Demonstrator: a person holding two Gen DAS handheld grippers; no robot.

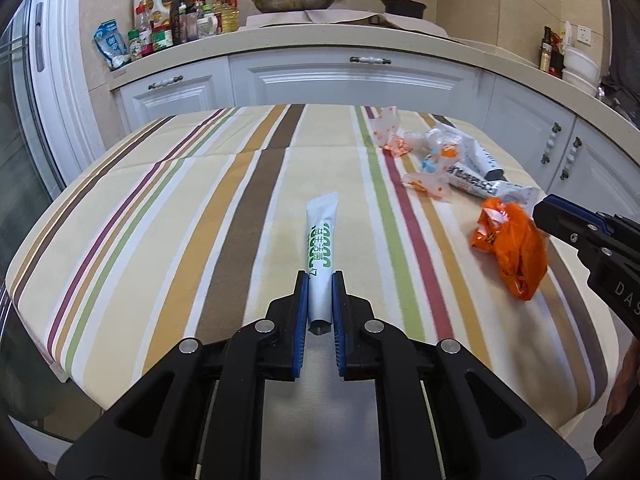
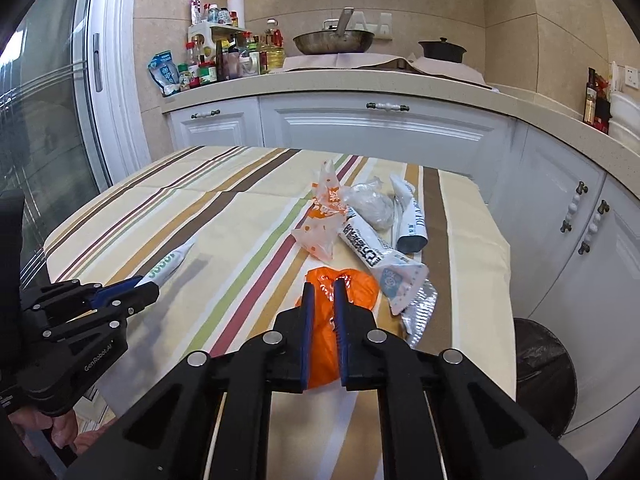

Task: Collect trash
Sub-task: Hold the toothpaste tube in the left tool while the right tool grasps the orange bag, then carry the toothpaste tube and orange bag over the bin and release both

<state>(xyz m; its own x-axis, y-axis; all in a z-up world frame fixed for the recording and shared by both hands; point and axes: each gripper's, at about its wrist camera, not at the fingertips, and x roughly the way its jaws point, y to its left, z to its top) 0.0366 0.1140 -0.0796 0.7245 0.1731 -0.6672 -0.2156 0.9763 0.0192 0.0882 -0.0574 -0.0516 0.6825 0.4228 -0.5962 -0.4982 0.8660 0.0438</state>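
My left gripper is shut on the cap end of a white tube with green print, which points away over the striped tablecloth. The tube also shows in the right wrist view, held by the left gripper. My right gripper is shut on an orange plastic bag; the bag hangs from the right gripper in the left wrist view.
A pile of wrappers, a second white tube and a clear bag lies on the table's far right. A dark round bin stands on the floor right of the table. Kitchen cabinets stand behind.
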